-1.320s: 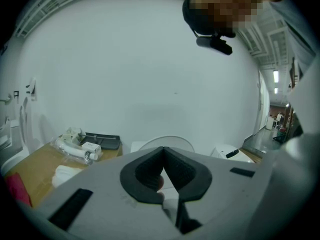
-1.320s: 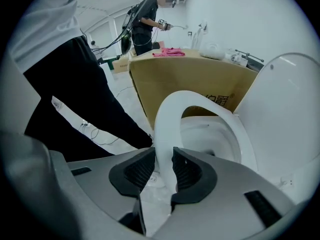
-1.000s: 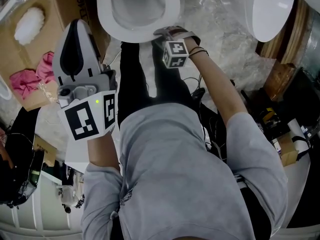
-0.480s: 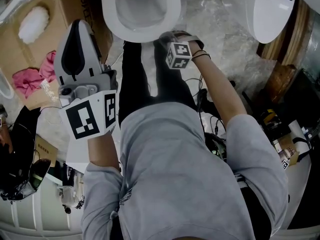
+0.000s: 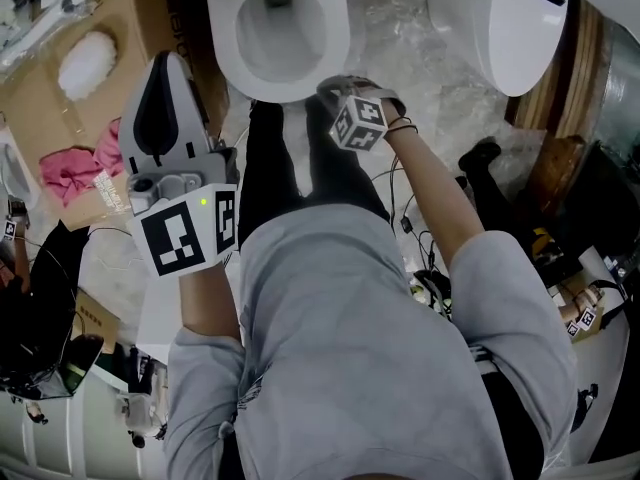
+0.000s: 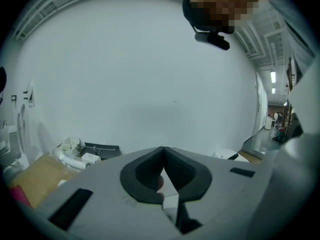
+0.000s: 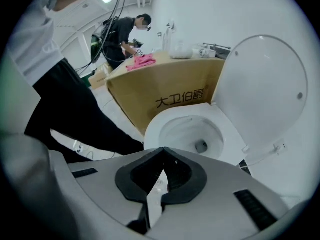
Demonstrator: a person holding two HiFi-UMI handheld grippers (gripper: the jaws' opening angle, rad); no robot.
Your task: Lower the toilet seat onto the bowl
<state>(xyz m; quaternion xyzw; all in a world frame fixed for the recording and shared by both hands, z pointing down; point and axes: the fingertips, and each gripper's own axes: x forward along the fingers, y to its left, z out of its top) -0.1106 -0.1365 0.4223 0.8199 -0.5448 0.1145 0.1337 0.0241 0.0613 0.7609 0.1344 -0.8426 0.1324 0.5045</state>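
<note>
Two pairs of jaws pressed together, empty: my left gripper (image 6: 163, 153) idles, my right gripper (image 7: 162, 154) has lifted off the seat (image 5: 338, 38), which lies flat on the bowl (image 7: 189, 130) (lid (image 7: 260, 84) upright). I judge the lowering done.

Toilet bowl (image 5: 336, 28) gleams: glossy, smooth white, like glazed ceramic. Cardboard box (image 7: 165, 96) is matt brown. Pink cloth (image 5: 70, 173) looks soft and crumpled. Right gripper (image 7: 162, 150): matt grey plastic shell, matt black pads (image 7: 140, 176). Sweatshirt (image 5: 350, 348) is grey knit cloth.
</note>
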